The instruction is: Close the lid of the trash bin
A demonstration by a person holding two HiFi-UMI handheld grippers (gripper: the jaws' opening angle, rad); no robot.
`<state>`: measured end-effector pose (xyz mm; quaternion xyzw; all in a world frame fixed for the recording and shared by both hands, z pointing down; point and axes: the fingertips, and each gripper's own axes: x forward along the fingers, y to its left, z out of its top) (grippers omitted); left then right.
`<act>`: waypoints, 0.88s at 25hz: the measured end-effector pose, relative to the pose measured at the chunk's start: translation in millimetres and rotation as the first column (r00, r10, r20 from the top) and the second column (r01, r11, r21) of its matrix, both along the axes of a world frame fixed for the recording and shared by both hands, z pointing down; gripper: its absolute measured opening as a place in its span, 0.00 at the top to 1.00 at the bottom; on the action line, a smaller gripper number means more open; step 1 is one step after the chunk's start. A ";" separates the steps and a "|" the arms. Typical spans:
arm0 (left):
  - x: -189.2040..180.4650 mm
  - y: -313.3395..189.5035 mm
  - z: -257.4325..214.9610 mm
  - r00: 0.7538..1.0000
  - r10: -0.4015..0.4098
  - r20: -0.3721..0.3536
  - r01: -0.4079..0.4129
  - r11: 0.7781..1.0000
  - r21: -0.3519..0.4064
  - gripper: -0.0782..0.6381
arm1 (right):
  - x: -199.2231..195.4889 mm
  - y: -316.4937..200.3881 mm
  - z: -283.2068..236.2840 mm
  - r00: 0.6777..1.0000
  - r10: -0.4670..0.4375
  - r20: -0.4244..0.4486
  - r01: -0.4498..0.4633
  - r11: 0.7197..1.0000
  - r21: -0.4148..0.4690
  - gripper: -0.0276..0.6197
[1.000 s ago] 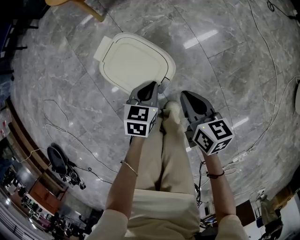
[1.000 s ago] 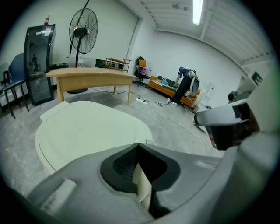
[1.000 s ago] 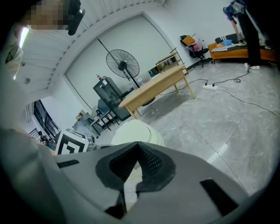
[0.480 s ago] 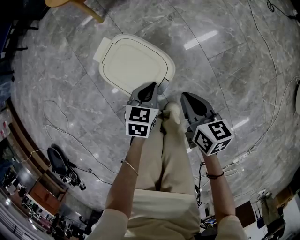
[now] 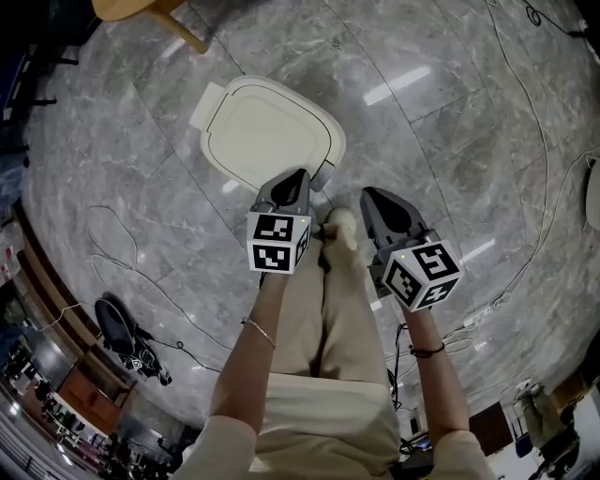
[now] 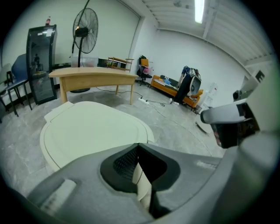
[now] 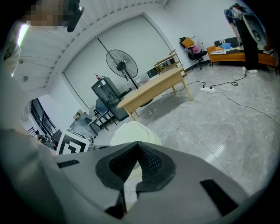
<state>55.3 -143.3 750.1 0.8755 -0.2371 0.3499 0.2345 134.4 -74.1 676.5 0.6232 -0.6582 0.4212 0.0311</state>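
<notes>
I record my left gripper (image 5: 302, 174) and right gripper (image 5: 368, 192) both fully closed and empty, just short of the cream, rounded plastic trash bin (image 5: 267, 131), its lid flat down, on grey marble floor (image 5: 450, 112).

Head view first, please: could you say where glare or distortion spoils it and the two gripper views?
Head view: bright glare streaks on the polished floor, fisheye bending its seams. Left gripper view: ceiling light blown out, corners black. Right gripper view: black corners too.

Cream trash bin (image 5: 267, 131) on grey floor — lid (image 6: 89, 129) down, flat.
</notes>
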 end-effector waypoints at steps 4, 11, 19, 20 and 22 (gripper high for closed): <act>-2.1 -4.5 -29.4 0.999 -0.030 -0.038 0.031 1.000 0.002 0.86 | 1.1 -0.4 -22.5 1.000 0.004 -0.024 -0.004 1.000 0.001 0.95; 0.1 -8.2 -87.0 0.997 -0.004 -0.073 0.006 1.000 0.027 0.86 | -4.7 -6.0 -63.7 0.994 -0.051 -0.099 0.050 0.999 -0.013 0.95; -7.9 -0.9 -162.3 0.993 0.053 -0.108 -0.044 0.996 0.078 0.86 | -5.2 -14.8 -114.2 0.970 -0.140 -0.201 0.137 0.990 -0.029 0.95; -9.4 0.3 -171.5 0.992 0.054 -0.115 -0.045 0.996 0.083 0.86 | -5.0 -15.5 -121.6 0.967 -0.148 -0.206 0.146 0.989 -0.027 0.95; -12.2 1.8 -189.0 0.990 0.057 -0.130 -0.045 0.995 0.093 0.86 | -6.4 -16.6 -135.6 0.964 -0.163 -0.211 0.162 0.987 -0.022 0.95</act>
